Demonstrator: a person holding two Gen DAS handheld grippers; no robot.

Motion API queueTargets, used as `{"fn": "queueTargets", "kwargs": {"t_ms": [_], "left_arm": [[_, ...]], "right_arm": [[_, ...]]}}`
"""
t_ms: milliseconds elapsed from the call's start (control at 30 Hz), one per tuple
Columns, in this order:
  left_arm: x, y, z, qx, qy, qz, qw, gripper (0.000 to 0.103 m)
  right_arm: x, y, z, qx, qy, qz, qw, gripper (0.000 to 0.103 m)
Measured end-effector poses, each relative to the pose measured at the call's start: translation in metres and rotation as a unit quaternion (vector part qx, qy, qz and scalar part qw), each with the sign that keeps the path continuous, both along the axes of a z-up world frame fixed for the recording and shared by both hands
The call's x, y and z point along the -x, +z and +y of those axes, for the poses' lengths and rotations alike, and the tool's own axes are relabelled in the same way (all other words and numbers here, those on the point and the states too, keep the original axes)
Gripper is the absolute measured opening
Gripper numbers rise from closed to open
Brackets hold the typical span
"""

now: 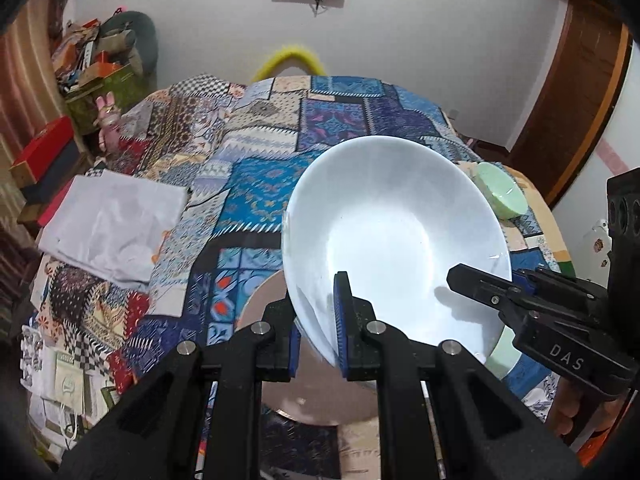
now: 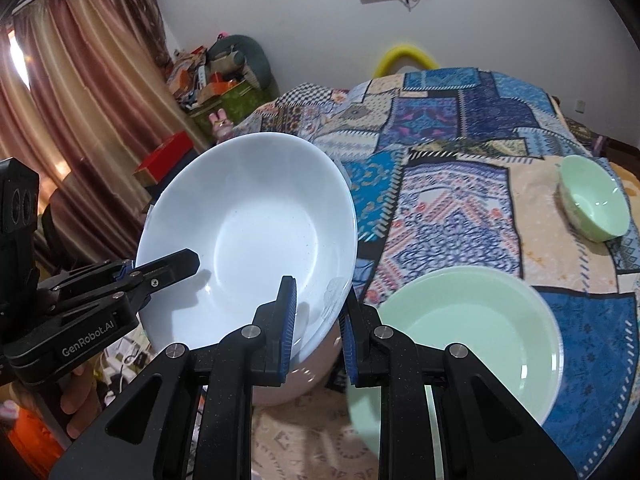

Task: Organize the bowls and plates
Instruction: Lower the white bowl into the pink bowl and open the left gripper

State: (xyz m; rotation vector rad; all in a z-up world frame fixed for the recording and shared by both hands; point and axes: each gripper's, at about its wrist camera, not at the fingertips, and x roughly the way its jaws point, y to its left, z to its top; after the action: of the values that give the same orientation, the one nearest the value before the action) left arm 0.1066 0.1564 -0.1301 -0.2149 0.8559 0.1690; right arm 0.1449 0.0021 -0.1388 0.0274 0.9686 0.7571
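A glossy white deep plate (image 1: pixel 396 236), round with a smooth sloping well, is held in the air by both grippers at once. The left gripper (image 1: pixel 318 328) has its blue ribbed pads pinched tight on the near-left rim, one pad inside the well, the other behind it. The right gripper (image 2: pixel 316 328) clamps the opposite rim the same way, jaws nearly closed on the thin edge. Both point steeply down and forward, black fingers converging on the plate from either side. The plate tilts, its open face turned up and toward the cameras, far rim higher than the near one.

Just below the left jaws lies a pinkish round plate (image 1: pixel 316 396). Right of the right jaws sits a matte pale green plate (image 2: pixel 480 336), and farther beyond a small green bowl (image 2: pixel 596 204), all on a patchwork quilt (image 2: pixel 460 140).
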Motion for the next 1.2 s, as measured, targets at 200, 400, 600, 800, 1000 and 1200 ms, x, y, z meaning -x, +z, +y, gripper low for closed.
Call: {"fn": "queueTargets", "kwargs": {"t_ms": [200, 400, 600, 800, 1000, 1200], "left_arm": [[0.008, -0.019, 0.015, 0.01, 0.013, 0.019, 0.9997, 0.014], [0.011, -0.041, 0.024, 0.021, 0.017, 0.04, 0.9988, 0.014], [0.011, -0.063, 0.03, 0.032, 0.023, 0.065, 0.9971, 0.014], [0.009, -0.073, 0.03, 0.03, 0.021, 0.074, 0.9965, 0.014], [0.008, -0.085, 0.033, 0.037, 0.021, 0.086, 0.9953, 0.014], [0.006, -0.092, 0.031, 0.041, 0.015, 0.093, 0.9947, 0.015]], "right_arm": [[0.007, -0.017, 0.014, 0.006, 0.012, 0.021, 1.0, 0.019], [0.012, -0.033, 0.023, 0.017, 0.019, 0.041, 0.999, 0.019], [0.015, -0.049, 0.029, 0.031, 0.023, 0.062, 0.997, 0.019], [0.017, -0.058, 0.031, 0.041, 0.026, 0.071, 0.996, 0.019], [0.018, -0.063, 0.032, 0.049, 0.03, 0.074, 0.996, 0.019], [0.019, -0.06, 0.032, 0.064, 0.032, 0.061, 0.996, 0.019]]}}
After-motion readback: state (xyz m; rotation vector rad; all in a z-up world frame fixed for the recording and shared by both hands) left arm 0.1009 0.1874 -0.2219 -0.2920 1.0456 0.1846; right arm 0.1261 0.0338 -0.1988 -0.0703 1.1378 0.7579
